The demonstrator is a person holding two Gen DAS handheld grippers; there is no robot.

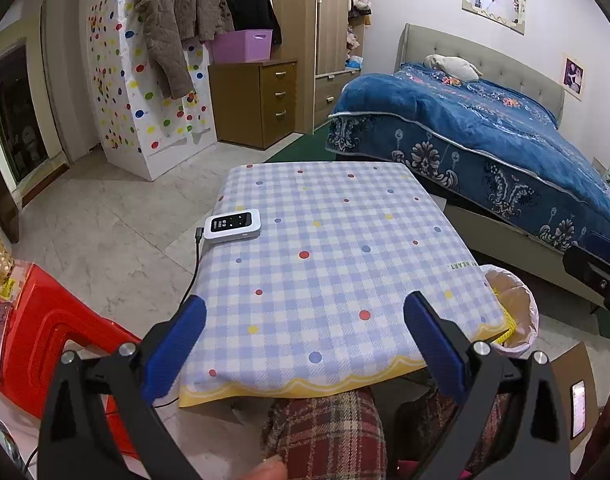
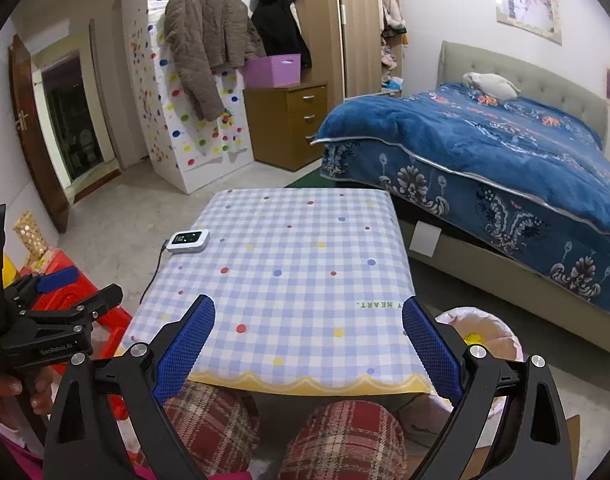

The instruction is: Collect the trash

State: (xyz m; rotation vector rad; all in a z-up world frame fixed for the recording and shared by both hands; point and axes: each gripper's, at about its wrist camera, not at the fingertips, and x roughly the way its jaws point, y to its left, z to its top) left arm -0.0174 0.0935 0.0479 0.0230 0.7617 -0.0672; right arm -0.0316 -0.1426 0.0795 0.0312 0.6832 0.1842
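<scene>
Left gripper [image 1: 305, 336]: jaws spread wide, blue pads [image 1: 173, 346] empty, held over the near edge of the table [image 1: 325, 240]. Right gripper [image 2: 308, 344]: jaws likewise spread wide, nothing between them, held over the same near edge. In the right wrist view, the left gripper appears at the left edge, gripped by a hand [image 2: 5, 396].

Table surface: checked cloth with coloured dots. Only one item lies on it: a small white device [image 1: 233, 225] at the left edge, with a black cable [image 1: 193, 276] hanging off the side. No trash is visible on the cloth.

Trash bin [image 2: 483, 338]: lined with a pale bag, standing on the floor just beside the near right corner of the table. A yellow item [image 2: 472, 337] lies inside it.

Blue-covered bed [image 1: 485, 132]: far right. Red stool [image 1: 45, 332]: near left. Plaid-clad knees [image 2: 345, 436]: under the near table edge.
</scene>
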